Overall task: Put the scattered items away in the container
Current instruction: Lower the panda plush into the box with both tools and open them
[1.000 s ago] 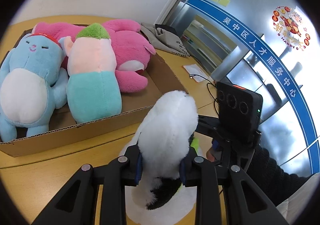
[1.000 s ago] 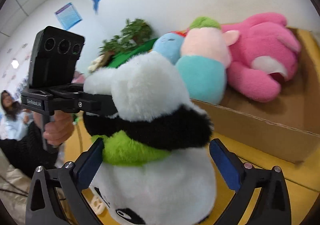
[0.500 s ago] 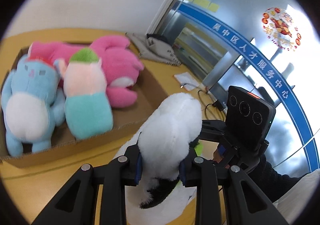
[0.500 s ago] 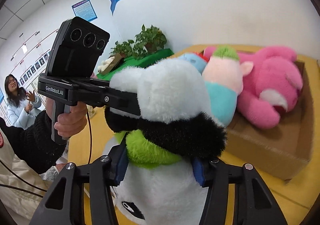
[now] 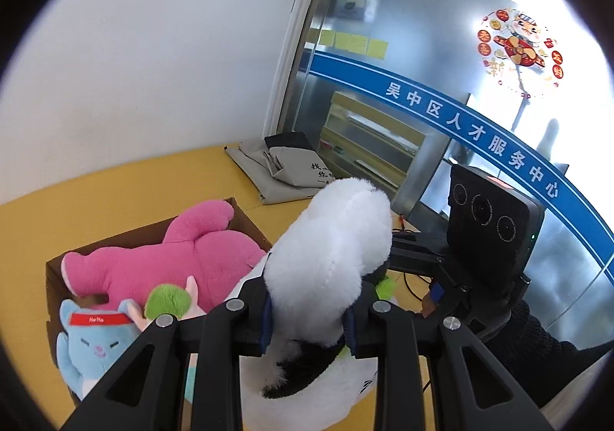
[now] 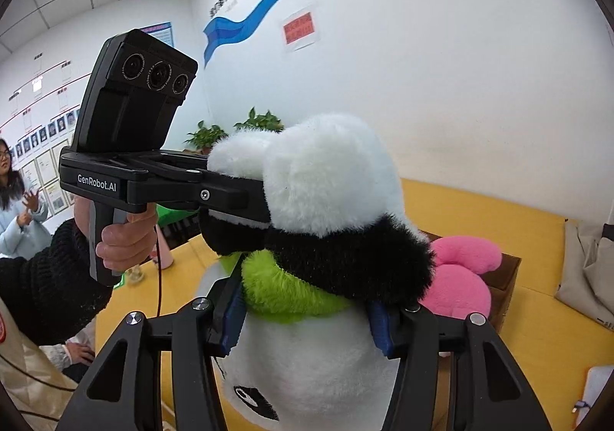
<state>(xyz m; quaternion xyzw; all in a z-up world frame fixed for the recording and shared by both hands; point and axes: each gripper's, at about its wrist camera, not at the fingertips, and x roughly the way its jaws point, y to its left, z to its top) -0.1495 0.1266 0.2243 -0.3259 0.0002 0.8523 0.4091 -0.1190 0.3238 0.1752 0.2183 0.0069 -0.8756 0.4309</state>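
Note:
Both grippers hold one white, black and green panda plush [image 5: 326,270], upside down, in the air above the yellow table. My left gripper [image 5: 307,327] is shut on its white leg. My right gripper [image 6: 307,319] is shut on its body at the green scarf [image 6: 284,289]. The cardboard box [image 5: 245,220] lies below and to the left. It holds a pink plush [image 5: 172,262], a blue plush [image 5: 96,339] and a plush with a green tuft [image 5: 167,302]. In the right wrist view the box [image 6: 506,277] and pink plush [image 6: 460,277] show behind the panda.
A folded grey bag [image 5: 280,170] lies on the table beyond the box, near a glass door. A white item [image 6: 598,389] lies at the table's right. A person [image 6: 15,201] stands far left, with potted plants [image 6: 238,128] by the wall.
Both grippers have lifted the panda plush well above the table. The box now sits lower and farther away in both views. The right gripper closed on the plush a second ago.

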